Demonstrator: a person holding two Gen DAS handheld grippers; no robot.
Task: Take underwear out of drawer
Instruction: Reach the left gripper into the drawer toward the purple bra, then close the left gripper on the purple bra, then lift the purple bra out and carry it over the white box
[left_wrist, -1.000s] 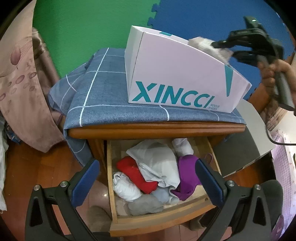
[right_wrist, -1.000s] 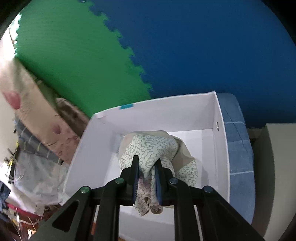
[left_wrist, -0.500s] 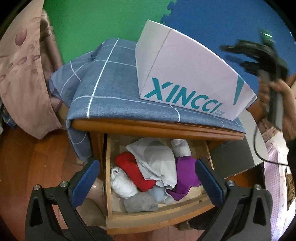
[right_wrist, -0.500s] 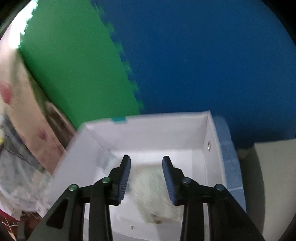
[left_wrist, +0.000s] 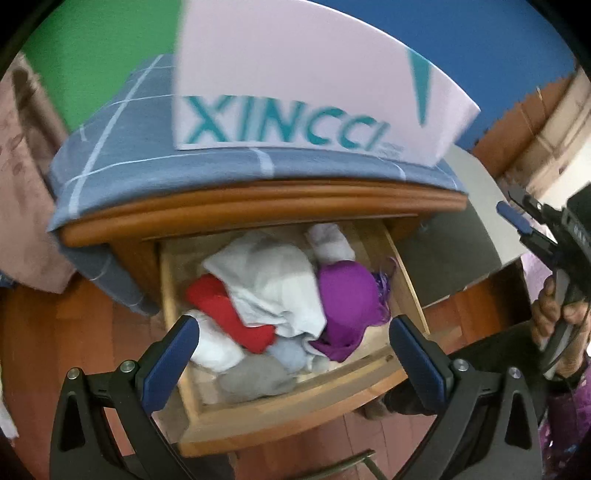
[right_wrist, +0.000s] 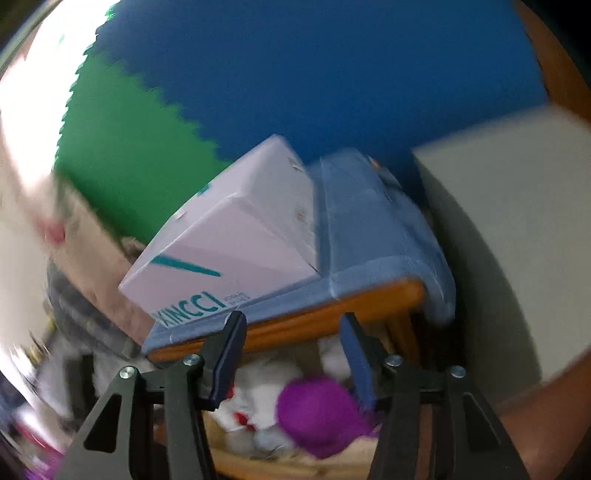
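Observation:
The wooden drawer (left_wrist: 295, 406) stands pulled out under the nightstand top. It holds a heap of underwear: a purple piece (left_wrist: 347, 295), a red piece (left_wrist: 229, 314), a white piece (left_wrist: 273, 280) and a grey piece (left_wrist: 255, 376). My left gripper (left_wrist: 293, 332) hangs open above the heap, nothing between its fingers. My right gripper (right_wrist: 291, 325) is above the drawer's right side, its jaws opening and empty, the purple piece (right_wrist: 317, 413) just below them. The right gripper (left_wrist: 515, 206) also shows at the right edge of the left wrist view, held by a hand.
A white XINCCI box (left_wrist: 306, 92) stands on the blue checked cloth (left_wrist: 122, 147) covering the nightstand top. A grey panel (left_wrist: 461, 229) stands right of the drawer. Green and blue foam mats line the wall behind. A pink curtain (left_wrist: 22, 192) hangs left.
The right gripper let go of a patterned piece into the white box, opened, and swung down to the drawer. The left gripper came closer to the drawer.

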